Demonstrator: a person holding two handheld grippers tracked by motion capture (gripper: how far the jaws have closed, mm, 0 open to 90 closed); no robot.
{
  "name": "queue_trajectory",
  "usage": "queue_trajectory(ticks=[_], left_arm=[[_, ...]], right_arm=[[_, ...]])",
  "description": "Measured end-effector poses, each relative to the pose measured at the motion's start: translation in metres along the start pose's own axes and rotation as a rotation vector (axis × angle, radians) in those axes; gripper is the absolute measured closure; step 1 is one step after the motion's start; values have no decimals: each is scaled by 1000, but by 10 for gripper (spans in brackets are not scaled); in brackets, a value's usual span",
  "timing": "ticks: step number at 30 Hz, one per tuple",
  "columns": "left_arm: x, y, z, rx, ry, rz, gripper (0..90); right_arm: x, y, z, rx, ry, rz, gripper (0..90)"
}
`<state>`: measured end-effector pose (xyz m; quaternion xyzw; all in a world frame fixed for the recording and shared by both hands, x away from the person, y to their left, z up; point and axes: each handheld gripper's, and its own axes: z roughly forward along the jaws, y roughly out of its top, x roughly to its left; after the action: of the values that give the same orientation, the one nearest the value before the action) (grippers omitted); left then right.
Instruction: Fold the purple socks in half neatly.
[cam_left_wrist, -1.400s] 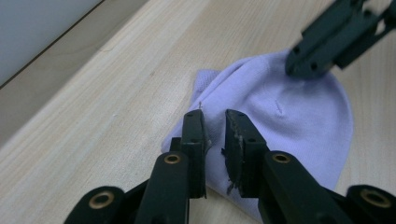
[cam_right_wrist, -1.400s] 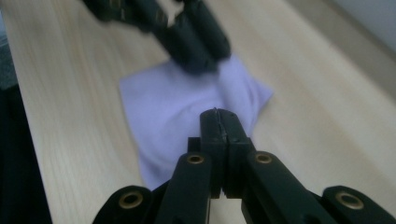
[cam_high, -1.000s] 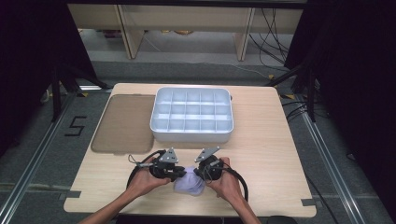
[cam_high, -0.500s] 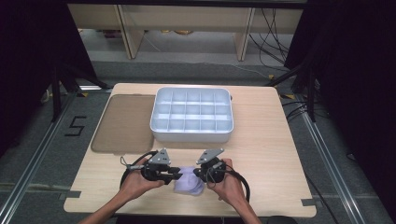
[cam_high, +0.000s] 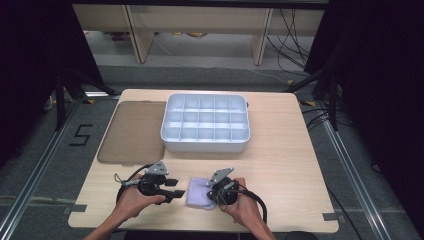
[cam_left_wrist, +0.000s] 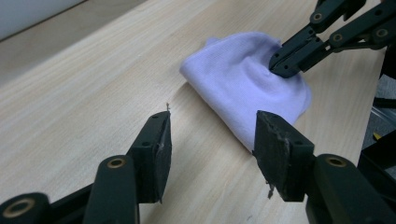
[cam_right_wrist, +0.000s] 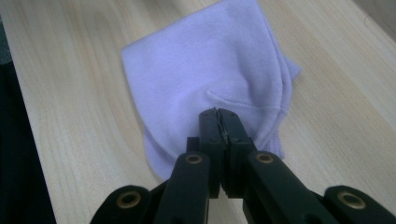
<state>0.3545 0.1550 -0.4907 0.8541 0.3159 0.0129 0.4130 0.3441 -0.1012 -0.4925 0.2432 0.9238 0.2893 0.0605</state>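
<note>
Folded lilac cloth (cam_high: 200, 194) on near table edge, pinched by closed right gripper (cam_right_wrist: 219, 122), freed from just-opening, empty left gripper (cam_left_wrist: 211, 140); still outside compartment tray (cam_high: 205, 145).

The tray (cam_high: 205, 124) sits at table (cam_high: 290, 165) centre; the lid (cam_high: 134, 132) lies at its 9 o'clock, the cloth (cam_high: 199, 193) at 6 o'clock.

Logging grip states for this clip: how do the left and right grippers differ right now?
The left gripper has just opened, nothing between its jaws; the right gripper is shut on the cloth. The left sits off the cloth's edge; the right rests on it. Both are hand-held, low over the table.
</note>
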Motion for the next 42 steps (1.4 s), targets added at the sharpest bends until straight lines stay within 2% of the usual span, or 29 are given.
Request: queue_trajectory(ticks=[1, 6, 11, 18, 19, 22, 23, 24, 27, 30, 33, 34, 36, 37, 38, 39, 42], left_arm=[[1, 0, 1, -7, -1, -29, 461], [1, 0, 4, 12, -19, -43, 453], [5, -2, 11, 29, -26, -90, 456], [5, 0, 21, 44, -65, -105, 509], [5, 1, 26, 62, -73, -94, 522], [3, 1, 29, 62, -79, -90, 612], [3, 1, 31, 60, -73, -76, 612], [1, 2, 32, 58, -71, -52, 694], [0, 2, 31, 55, -68, -36, 767], [-2, 4, 26, 38, -63, -17, 793], [-6, 6, 24, 34, -45, -10, 800], [-6, 6, 24, 37, -48, 2, 800], [-8, 7, 24, 38, -50, 0, 803], [-8, 7, 23, 41, -47, 8, 803], [-8, 7, 23, 41, -47, 8, 804], [-8, 8, 22, 42, -48, 16, 804], [-9, 8, 22, 41, -45, 18, 803]], right_arm=[[0, 0, 0, -1, 4, 4, 894], [7, 4, 5, -23, -1, 18, 895], [12, 9, 8, -8, -8, 37, 894], [12, 9, 8, -17, -14, 32, 893], [13, 8, 9, -29, -18, 34, 893], [12, 8, 9, -21, -32, 16, 892], [12, 8, 9, -21, -32, 16, 892], [12, 8, 8, -23, -20, 17, 891], [12, 8, 8, -24, -18, 18, 887], [13, 9, 7, -15, -14, 35, 880], [14, 10, 5, -49, -4, 13, 870], [14, 10, 5, -49, -4, 13, 870], [17, 12, 3, -70, -15, 11, 871], [22, 15, 0, -69, 8, 19, 875], [22, 15, 0, -69, 8, 19, 875], [23, 16, 2, -89, 13, -11, 876], [30, 19, 9, -91, 44, -27, 877]])
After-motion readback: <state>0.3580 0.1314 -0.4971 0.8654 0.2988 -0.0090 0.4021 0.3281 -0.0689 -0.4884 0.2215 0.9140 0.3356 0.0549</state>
